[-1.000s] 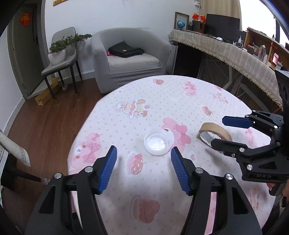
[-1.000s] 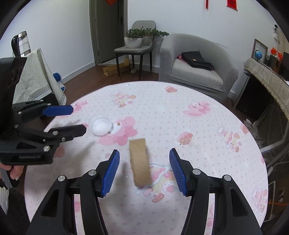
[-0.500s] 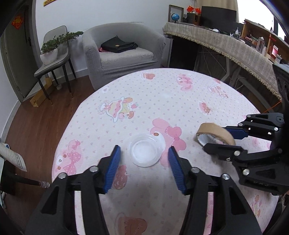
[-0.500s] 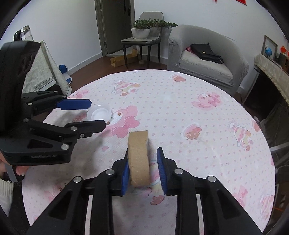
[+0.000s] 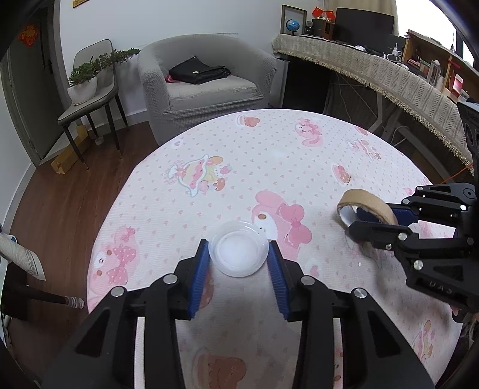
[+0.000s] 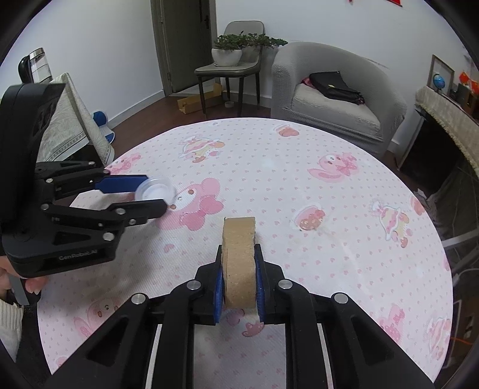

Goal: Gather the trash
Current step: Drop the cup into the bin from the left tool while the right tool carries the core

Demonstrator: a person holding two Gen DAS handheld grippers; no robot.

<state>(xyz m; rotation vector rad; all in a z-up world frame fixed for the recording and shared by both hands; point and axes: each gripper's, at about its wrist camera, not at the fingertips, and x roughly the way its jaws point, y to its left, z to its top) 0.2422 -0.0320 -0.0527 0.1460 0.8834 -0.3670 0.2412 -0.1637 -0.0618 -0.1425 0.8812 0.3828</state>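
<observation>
Home living room. Grey upholstered armchair [image 5: 206,86] with black bag [image 5: 197,71]; side chair [image 6: 230,65] bearing potted plant [image 6: 227,51]; wood-plank floor [image 5: 57,209]; round counter [image 5: 269,155] under pink cartoon cloth; fringed sideboard [image 5: 374,68] with small globe [image 5: 292,25].

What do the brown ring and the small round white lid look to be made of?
Brown ring, clamped in the right tongs: likely cardboard, matte and fibrous, probably a spent tape core. Small round white lid, between the left tongs: seemingly thin translucent plastic, glossy rim.
</observation>
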